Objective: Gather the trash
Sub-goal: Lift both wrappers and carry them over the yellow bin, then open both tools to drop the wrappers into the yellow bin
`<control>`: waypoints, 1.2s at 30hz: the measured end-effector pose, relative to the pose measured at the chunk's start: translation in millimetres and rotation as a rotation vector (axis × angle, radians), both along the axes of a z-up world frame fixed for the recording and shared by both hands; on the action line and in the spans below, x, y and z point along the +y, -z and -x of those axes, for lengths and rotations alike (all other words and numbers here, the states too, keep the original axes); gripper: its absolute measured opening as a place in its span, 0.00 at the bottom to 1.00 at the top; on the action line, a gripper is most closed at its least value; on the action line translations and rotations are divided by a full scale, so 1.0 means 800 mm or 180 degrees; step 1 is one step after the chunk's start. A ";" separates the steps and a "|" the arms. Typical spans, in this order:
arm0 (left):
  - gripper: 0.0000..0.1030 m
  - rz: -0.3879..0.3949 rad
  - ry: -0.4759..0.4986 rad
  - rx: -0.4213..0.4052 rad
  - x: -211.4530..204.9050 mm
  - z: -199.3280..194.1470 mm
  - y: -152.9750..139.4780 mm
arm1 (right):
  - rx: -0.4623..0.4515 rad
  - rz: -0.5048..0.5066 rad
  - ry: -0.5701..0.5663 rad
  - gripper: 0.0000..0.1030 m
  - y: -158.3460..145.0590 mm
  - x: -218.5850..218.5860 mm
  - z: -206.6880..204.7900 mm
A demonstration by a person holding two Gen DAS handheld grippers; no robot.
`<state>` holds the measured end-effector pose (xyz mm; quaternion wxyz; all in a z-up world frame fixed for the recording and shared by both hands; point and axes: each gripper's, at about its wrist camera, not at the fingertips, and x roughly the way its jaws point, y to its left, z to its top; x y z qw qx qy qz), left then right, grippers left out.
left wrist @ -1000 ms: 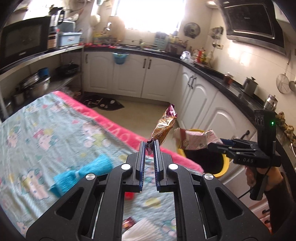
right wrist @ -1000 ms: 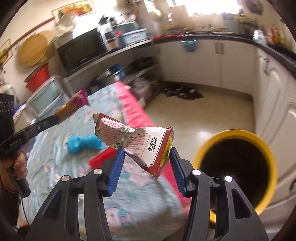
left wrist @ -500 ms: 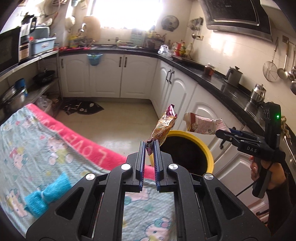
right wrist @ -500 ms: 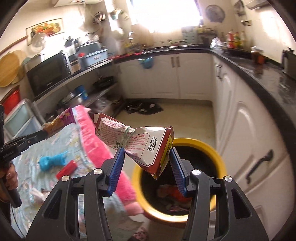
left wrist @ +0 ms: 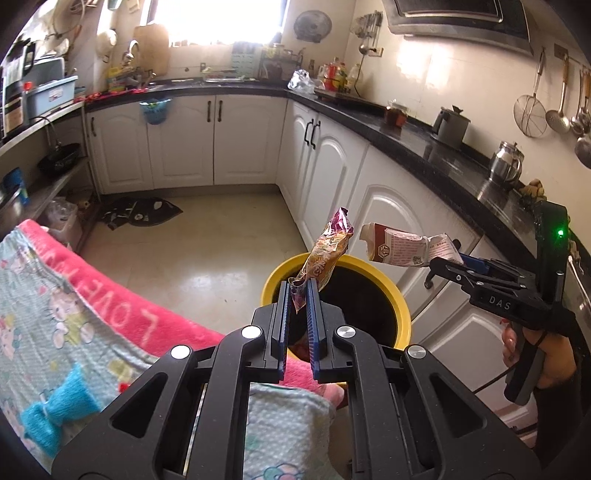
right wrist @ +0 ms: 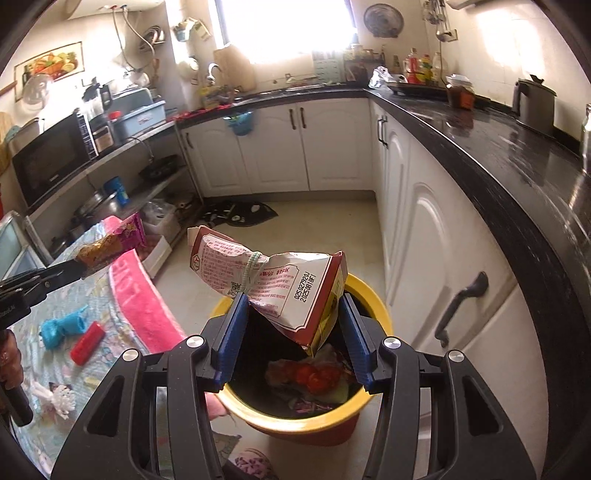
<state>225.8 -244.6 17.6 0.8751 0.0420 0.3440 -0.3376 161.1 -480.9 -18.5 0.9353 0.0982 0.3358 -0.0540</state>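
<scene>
Bin (right wrist: 295, 424), yellow-rimmed, now sits directly below both grippers instead of off beyond the bed (left wrist: 55, 314). Right gripper (right wrist: 291, 332), fingers spread wide, clamps the crumpled red-and-white packet (right wrist: 280, 280); left gripper (left wrist: 298, 302), fingers nearly closed, pinches the snack wrapper (left wrist: 328, 251). Release looks next.

A home kitchen: white cabinets (left wrist: 236, 140) under a black tabletop (right wrist: 517, 155), microwave (right wrist: 51, 155), hanging ladles (left wrist: 557, 99), sunlit window (left wrist: 218, 22).

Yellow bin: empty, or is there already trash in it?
Not empty. The right wrist view looks down into the yellow bin and shows red and purple scraps lying at the bottom.
</scene>
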 end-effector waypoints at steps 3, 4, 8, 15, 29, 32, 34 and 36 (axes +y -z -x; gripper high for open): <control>0.05 -0.0040 0.0034 0.0042 -0.015 -0.005 0.008 | 0.0052 0.0044 0.0047 0.47 0.006 -0.005 0.000; 0.05 -0.0048 0.0041 0.0051 -0.019 -0.006 0.010 | 0.0070 0.0049 0.0049 0.47 0.008 -0.006 0.000; 0.05 -0.0088 0.0072 0.0094 -0.036 -0.012 0.019 | 0.0154 0.0105 0.0067 0.47 0.018 -0.006 -0.004; 0.05 -0.0168 0.0121 0.0177 -0.060 -0.024 0.036 | 0.0371 0.0140 0.0040 0.36 0.047 -0.008 -0.018; 0.21 -0.0255 0.0126 0.0460 -0.087 -0.047 0.081 | 0.0566 0.0127 -0.0018 0.37 0.076 -0.002 -0.030; 0.28 -0.0244 0.0138 0.0479 -0.087 -0.047 0.083 | 0.0565 0.0123 -0.0007 0.37 0.074 -0.004 -0.030; 0.32 -0.0237 0.0138 0.0481 -0.085 -0.046 0.083 | 0.0565 0.0134 -0.0001 0.37 0.073 -0.003 -0.029; 0.38 -0.0234 0.0116 0.0476 -0.080 -0.045 0.082 | 0.0559 0.0139 0.0007 0.38 0.071 -0.001 -0.028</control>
